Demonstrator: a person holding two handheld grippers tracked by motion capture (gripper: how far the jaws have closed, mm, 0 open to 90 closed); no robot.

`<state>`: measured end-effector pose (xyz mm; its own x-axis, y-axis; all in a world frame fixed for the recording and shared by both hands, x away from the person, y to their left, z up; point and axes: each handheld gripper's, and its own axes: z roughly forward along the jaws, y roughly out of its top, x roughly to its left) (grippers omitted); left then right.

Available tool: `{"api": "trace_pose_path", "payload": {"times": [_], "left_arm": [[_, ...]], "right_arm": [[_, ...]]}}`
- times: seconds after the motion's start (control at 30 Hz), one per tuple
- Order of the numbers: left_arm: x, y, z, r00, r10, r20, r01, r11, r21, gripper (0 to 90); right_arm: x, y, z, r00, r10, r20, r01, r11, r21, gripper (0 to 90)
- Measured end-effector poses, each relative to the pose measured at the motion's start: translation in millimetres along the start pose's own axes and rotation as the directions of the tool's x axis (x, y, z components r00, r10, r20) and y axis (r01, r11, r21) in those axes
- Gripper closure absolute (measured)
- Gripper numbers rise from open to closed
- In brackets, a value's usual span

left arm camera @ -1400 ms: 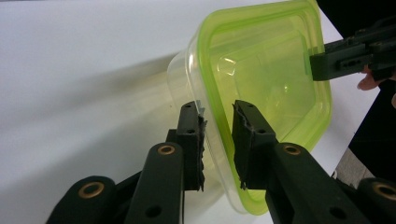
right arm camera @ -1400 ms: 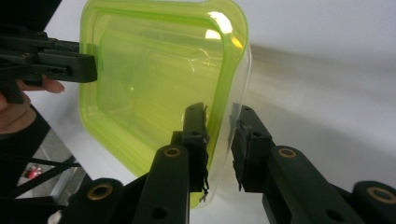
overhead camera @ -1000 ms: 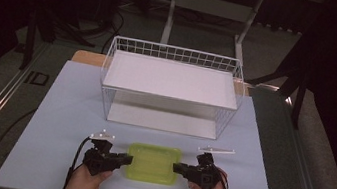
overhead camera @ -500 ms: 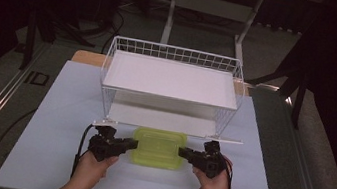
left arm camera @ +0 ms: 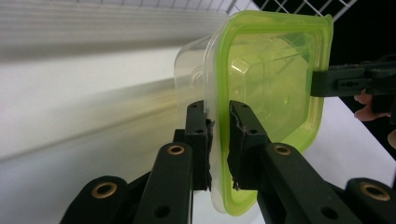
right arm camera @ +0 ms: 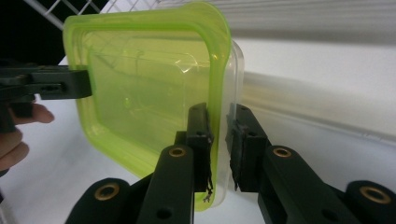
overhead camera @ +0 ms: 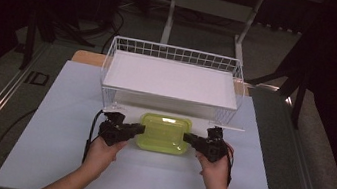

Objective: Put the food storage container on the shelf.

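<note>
two claws share one load: the left claw (overhead camera: 137, 129) pinches the rim at the 9 o'clock end of a clear food container with a green lid (overhead camera: 164, 133), and the right claw (overhead camera: 189, 138) pinches the rim at its 3 o'clock end, so the box hangs level between them instead of tipping from a single grip. in the left gripper view the left claw (left arm camera: 218, 140) has its jaws narrowed onto the lid edge and the clear wall of the container (left arm camera: 275, 88), and in the right gripper view the right claw (right arm camera: 218, 144) does the same on the opposite edge of the container (right arm camera: 149, 88); each view also catches the other claw clamped on the far end. the container sits near the middle of the white surface (overhead camera: 46, 157), just on the person's side of a white wire rack (overhead camera: 171, 77), which stands at 12 o'clock from it. the rack's lower front wire and the shelf above it are what stand in the way; whether the box is meant for the top shelf or the space beneath cannot be told, and either path would seem to need care at that front edge. both hands, the left hand (overhead camera: 103, 153) and the right hand (overhead camera: 215, 175), come in from 6 o'clock.
</note>
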<state>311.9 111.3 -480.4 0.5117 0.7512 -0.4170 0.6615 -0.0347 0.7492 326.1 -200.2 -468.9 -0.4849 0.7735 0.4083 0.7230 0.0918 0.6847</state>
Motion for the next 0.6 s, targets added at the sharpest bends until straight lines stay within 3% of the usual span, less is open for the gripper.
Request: {"api": "trace_pose_path", "payload": {"times": [0.17,0.37,0.6], "left_arm": [[7.3,10.6,9.1,1.0,-0.001,-0.01,0.0,0.9999,-0.013,80.1],[19.6,16.3,19.5,0.9996,-0.007,-0.027,0.006,0.9998,-0.021,80.0],[30.1,19.5,32.6,0.9978,-0.045,-0.05,0.043,0.9987,-0.027,79.5]], "right_arm": [[-8.6,7.4,10.2,0.9998,0.02,0.01,-0.019,1.0,-0.018,79.0],[-11.3,14.2,23.4,0.999,0.012,0.043,-0.01,0.999,-0.03,78.9],[-13.9,20.3,36.8,0.9961,0.005,0.088,0.0,0.999,-0.052,78.5]]}}
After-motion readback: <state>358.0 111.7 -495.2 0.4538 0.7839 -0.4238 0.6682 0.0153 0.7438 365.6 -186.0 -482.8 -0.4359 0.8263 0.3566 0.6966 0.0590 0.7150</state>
